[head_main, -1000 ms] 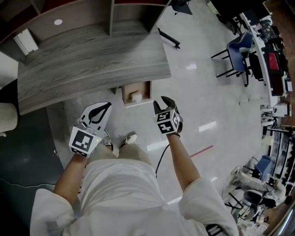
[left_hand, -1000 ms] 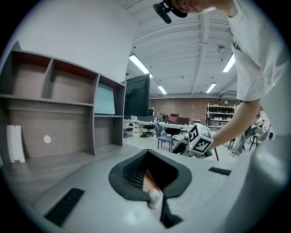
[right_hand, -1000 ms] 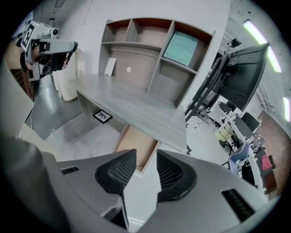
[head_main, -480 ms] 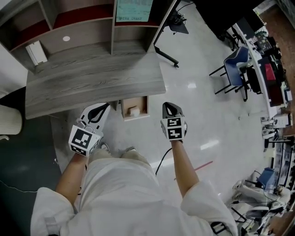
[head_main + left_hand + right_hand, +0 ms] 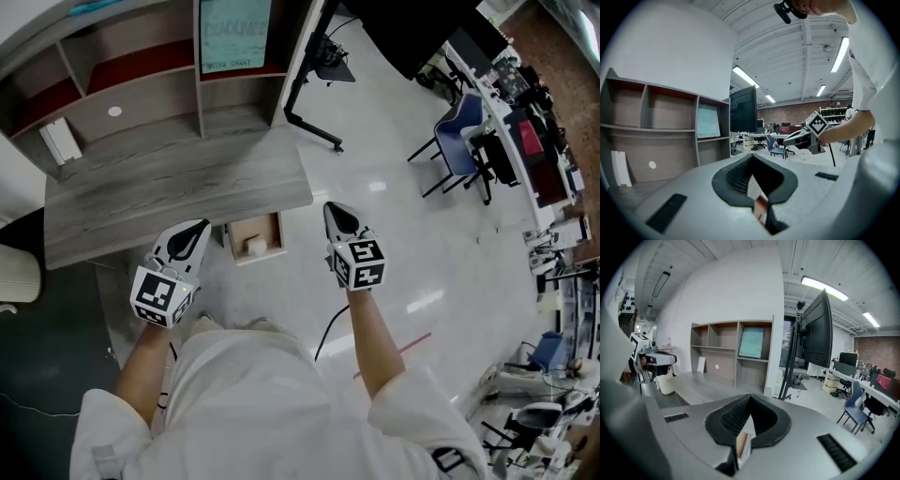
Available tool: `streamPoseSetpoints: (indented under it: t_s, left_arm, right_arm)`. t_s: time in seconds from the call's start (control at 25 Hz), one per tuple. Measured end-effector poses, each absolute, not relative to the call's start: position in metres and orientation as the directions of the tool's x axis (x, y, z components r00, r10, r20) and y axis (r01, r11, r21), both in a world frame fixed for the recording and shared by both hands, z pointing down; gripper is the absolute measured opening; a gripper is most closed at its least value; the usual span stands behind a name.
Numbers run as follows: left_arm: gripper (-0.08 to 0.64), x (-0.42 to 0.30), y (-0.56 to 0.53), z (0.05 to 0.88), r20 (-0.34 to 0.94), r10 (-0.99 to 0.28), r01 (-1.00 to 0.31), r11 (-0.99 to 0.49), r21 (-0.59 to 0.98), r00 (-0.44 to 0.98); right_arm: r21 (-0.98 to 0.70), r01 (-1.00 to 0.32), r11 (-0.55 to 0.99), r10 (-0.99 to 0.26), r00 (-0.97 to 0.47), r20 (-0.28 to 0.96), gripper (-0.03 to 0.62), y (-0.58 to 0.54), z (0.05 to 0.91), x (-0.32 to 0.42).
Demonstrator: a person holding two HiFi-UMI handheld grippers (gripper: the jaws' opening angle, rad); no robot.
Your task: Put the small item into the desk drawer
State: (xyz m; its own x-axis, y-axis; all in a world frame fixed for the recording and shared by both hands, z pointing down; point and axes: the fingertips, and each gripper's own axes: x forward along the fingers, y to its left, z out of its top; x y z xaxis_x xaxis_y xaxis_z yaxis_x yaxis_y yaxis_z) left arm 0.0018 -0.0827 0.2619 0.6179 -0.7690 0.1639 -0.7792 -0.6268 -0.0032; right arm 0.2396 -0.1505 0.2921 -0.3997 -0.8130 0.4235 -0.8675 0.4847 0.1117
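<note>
Now the person stands in front of a grey wooden desk (image 5: pixel 169 202) and holds a tool in each hand. The drawer (image 5: pixel 279 234) sticks out from under the front edge of the desk and is open. The small item (image 5: pixel 255 247) is white and sits inside the drawer, near its front. Neither tool touches it. The left gripper (image 5: pixel 201 226) hangs just to the left of the drawer, above the floor. Its jaws are pressed together and there is nothing between them. The right gripper (image 5: pixel 334 208) is on the other side of the drawer, a bit farther away, over the shiny white floor (image 5: pixel 394 234). Its jaws are pressed together too, and it holds nothing. Both tools point toward the desk. At the back of the desk are open shelves (image 5: pixel 141 94). A screen (image 5: pixel 234 37) stands in one of them, and a white box (image 5: pixel 58 141) leans in another. A blue chair (image 5: pixel 459 150) stands off to the right, well away from the desk.
</note>
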Motion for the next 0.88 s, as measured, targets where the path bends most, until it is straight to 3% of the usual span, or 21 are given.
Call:
streamPoseSetpoints:
  t_s: [0.4, 0.88]
  left_arm:
    - [0.005, -0.011, -0.084, 0.245, 0.143, -0.806, -0.817, -0.575, 0.040, 0.575]
    - [0.005, -0.035, -0.083, 0.235, 0.098, -0.834, -0.839, -0.541, 0.055, 0.543]
  right_arm:
    - [0.098, -0.861, 0.500, -0.841, -0.455, 0.291, -0.003, -0.135, 0.230, 0.232]
    - [0.098, -0.902, 0.420, -0.895, -0.394, 0.211, -0.003, -0.096, 0.188, 0.270]
